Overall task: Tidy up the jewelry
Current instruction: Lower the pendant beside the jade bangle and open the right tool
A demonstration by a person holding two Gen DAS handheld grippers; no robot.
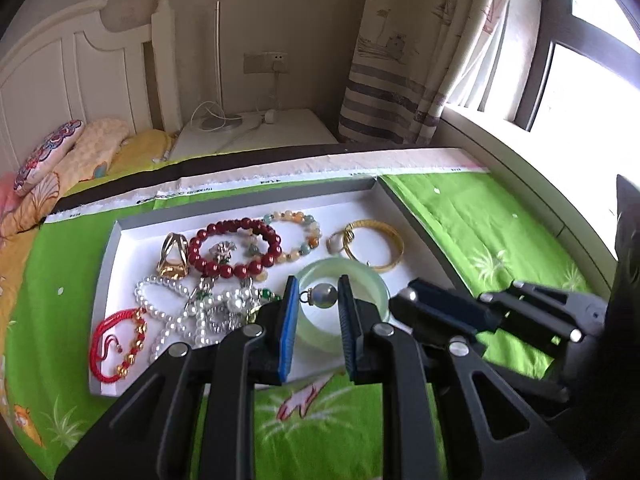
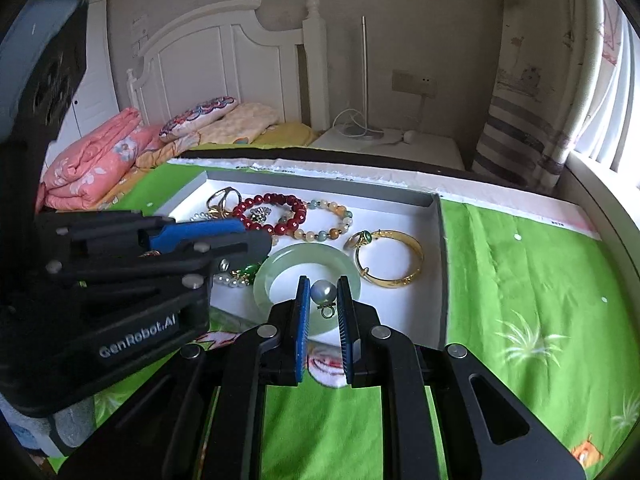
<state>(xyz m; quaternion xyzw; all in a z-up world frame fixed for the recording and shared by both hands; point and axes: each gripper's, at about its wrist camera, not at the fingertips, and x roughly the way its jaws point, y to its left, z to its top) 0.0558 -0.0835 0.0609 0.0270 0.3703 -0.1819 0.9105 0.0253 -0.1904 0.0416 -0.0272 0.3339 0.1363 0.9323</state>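
Note:
A white tray on the green bedspread holds jewelry: a pale jade bangle, a gold bangle, a dark red bead bracelet, a pastel bead bracelet, pearl strands, a red cord bracelet. My left gripper is shut on a grey pearl pendant above the jade bangle. In the right wrist view my right gripper is shut on a grey pearl pendant over the jade bangle. The right gripper also shows in the left wrist view, close beside the left one.
A gold ring and a green-stone ring lie in the tray. Folded pink bedding and pillows lie beyond the tray, a white nightstand behind. The window ledge runs along the right.

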